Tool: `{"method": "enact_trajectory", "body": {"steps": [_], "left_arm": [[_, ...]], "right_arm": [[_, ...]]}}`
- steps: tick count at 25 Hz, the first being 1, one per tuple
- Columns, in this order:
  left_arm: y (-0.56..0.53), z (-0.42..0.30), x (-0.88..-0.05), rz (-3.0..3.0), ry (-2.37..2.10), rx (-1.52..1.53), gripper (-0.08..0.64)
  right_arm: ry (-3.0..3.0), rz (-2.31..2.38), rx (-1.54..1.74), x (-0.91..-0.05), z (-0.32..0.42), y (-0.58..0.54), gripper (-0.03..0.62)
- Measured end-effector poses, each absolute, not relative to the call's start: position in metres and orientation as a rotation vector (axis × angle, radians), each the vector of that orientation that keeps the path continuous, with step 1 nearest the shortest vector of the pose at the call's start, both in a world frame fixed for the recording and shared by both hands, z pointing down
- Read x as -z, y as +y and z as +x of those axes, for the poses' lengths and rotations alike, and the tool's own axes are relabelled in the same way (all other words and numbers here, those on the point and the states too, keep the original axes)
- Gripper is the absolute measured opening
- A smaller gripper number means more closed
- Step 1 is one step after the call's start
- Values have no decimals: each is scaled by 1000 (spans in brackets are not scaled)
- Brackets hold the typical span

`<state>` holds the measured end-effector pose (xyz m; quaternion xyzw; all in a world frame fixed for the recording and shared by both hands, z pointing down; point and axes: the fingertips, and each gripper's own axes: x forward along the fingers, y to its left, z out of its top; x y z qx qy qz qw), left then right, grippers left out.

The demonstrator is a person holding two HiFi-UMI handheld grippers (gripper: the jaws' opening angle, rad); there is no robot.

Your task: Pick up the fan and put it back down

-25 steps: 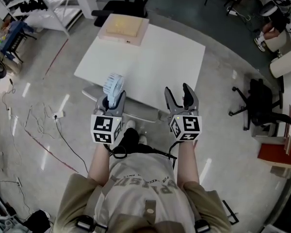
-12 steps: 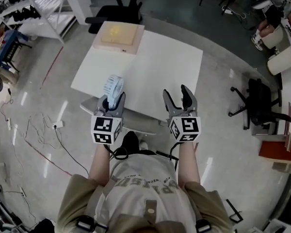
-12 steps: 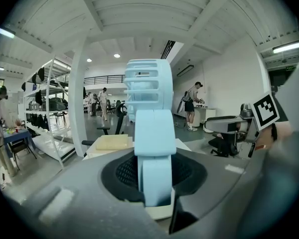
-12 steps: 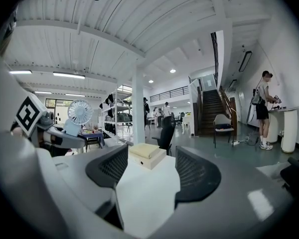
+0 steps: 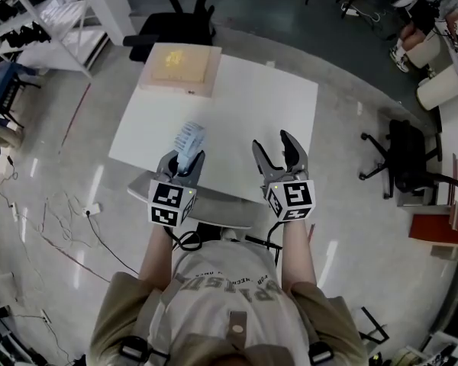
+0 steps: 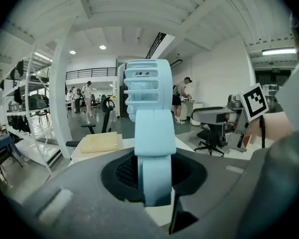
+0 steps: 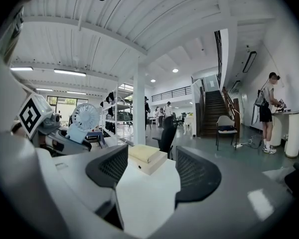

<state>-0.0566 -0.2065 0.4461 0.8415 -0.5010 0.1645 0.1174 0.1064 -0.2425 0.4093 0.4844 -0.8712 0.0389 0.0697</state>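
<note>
A small light-blue hand fan (image 5: 188, 142) stands upright in my left gripper (image 5: 179, 164), whose jaws are shut on its handle (image 6: 155, 168); its round grille head (image 6: 148, 86) rises above the jaws. The fan hangs over the near edge of the white table (image 5: 244, 113). My right gripper (image 5: 281, 152) is level beside it, open with nothing between its fingers (image 7: 198, 173). From the right gripper view the fan (image 7: 83, 118) shows at the left, held above the tabletop.
A tan flat box (image 5: 178, 68) lies at the table's far left corner. A black office chair (image 5: 169, 29) stands behind the table and another (image 5: 412, 162) off to the right. A grey seat (image 5: 206, 204) sits under the near edge. White shelving (image 5: 38, 21) stands at far left.
Both grippers have moved forward from in front of the table to above its near edge, the left one carrying the fan. The jaws have kept their states.
</note>
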Motion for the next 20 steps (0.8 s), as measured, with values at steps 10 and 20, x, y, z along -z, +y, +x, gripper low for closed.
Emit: {"method": "enact_trajectory", "body": {"steps": [10,20], "left_arm": [[-231,-39,-481,2567,-1060,-581,106],[-233,-26,-523,2619,-722,-782,106]], "right_arm": [[-2628,1238,-99,-432,79,-267,281],[-2745,851,-204,-452,41,-259,281]]}}
